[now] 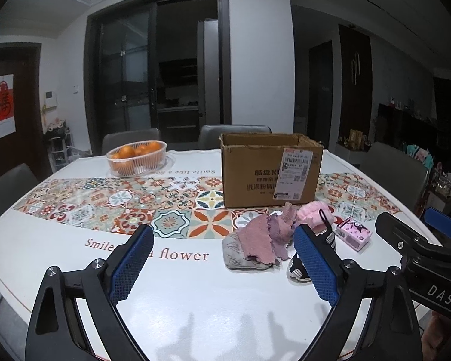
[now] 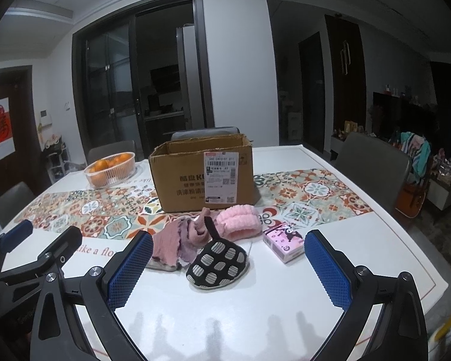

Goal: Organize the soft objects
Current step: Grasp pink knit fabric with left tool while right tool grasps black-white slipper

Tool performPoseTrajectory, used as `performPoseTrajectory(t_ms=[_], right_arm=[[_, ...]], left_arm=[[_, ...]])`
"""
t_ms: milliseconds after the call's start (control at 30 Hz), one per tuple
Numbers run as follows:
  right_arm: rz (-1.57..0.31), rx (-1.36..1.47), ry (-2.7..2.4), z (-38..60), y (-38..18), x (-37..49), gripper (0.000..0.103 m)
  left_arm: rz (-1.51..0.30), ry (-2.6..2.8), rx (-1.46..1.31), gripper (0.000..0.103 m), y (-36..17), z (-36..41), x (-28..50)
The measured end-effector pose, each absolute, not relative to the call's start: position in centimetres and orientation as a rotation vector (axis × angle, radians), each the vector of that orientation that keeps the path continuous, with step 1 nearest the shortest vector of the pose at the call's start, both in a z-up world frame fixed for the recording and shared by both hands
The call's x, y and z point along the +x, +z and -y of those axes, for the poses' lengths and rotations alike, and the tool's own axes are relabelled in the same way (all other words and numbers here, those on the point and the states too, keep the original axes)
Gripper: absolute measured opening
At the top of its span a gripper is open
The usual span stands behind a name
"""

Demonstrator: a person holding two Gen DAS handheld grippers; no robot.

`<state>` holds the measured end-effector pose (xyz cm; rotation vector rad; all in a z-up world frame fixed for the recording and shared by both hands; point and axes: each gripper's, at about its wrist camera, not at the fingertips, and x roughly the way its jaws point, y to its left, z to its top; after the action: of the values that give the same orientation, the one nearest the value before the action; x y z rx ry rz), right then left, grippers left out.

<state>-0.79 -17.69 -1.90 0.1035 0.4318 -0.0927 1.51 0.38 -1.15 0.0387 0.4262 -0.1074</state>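
The soft objects are lying bunched on the near side of the table [image 2: 195, 316], just in front of the open cardboard box [image 2: 201, 177]: a pink-purple cloth [image 2: 168, 245], a pink fluffy band [image 2: 240, 221] and a black checked mitt [image 2: 218, 263], overlapping one another. The left gripper [image 1: 222, 258] and the right gripper [image 2: 228, 266] are both hovering spread wide, pinching nothing. Because the pieces are lying tangled, one pinch is likely risking dragging a neighbour along or nudging the pink tissue packet [image 2: 282, 242] on the right. Limp cloth is also prone to catching on the box's rim.
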Motion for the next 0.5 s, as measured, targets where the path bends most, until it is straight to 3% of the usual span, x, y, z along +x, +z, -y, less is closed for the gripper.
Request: performPoseTrajectory(t_ms=[500], right_arm=[[-0.512, 0.116, -0.074, 18.3, -5.3, 5.3, 0.098]], left_arm=[[-0.548, -0.232, 0.081, 0.078, -5.4, 0.9, 8.6]])
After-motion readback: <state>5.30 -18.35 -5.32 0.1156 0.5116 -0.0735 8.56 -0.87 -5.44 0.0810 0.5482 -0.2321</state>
